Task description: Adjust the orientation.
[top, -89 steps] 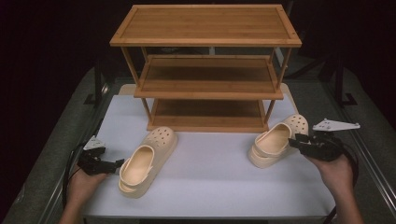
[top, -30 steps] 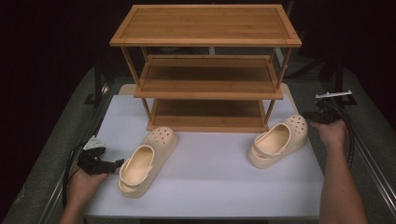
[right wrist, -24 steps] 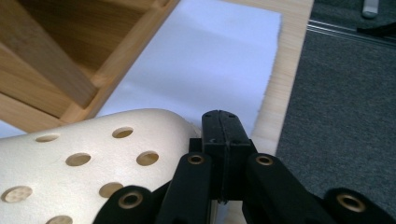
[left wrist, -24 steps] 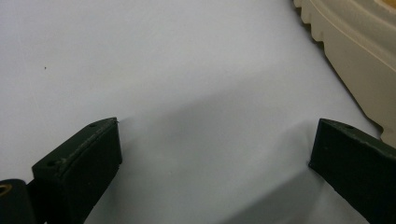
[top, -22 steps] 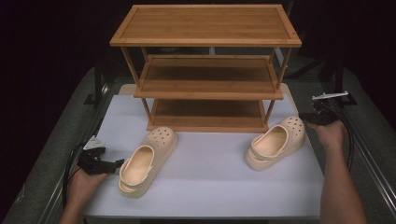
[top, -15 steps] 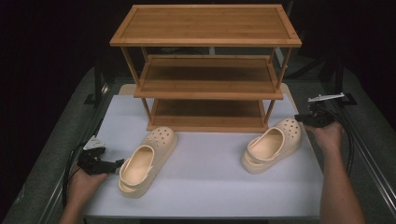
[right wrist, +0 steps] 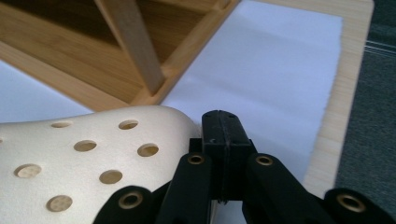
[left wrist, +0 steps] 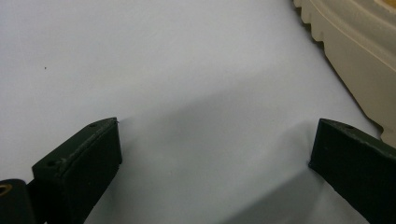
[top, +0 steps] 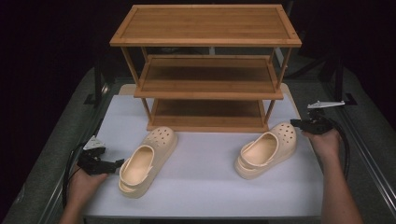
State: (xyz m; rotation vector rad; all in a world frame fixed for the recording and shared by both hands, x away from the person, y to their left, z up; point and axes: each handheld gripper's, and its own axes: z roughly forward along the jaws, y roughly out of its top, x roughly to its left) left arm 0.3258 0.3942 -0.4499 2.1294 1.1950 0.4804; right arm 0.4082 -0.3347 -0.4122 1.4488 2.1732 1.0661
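Observation:
Two cream perforated clogs lie on the white mat in front of a three-tier wooden shoe rack (top: 208, 70). The left clog (top: 147, 158) points toward the rack. My left gripper (top: 116, 164) rests on the mat beside its heel, open with only bare mat between its jaws (left wrist: 215, 154); the clog's ridged sole (left wrist: 359, 56) passes at the upper right. The right clog (top: 266, 149) lies angled, toe toward the rack's right leg. My right gripper (top: 295, 122) is shut with nothing in it, its tips (right wrist: 222, 126) against the toe of that clog (right wrist: 93, 158).
The rack's bottom shelf and right front leg (right wrist: 135, 46) stand just beyond the right clog. The white mat (top: 205, 186) ends on a wooden board edge (right wrist: 336, 121) at the right, with grey table surface (top: 369, 154) beyond. Cables trail from both grippers.
My right gripper has moved left against the right clog's toe. The clog has slid left and nearer to the person. The left gripper and left clog have not moved.

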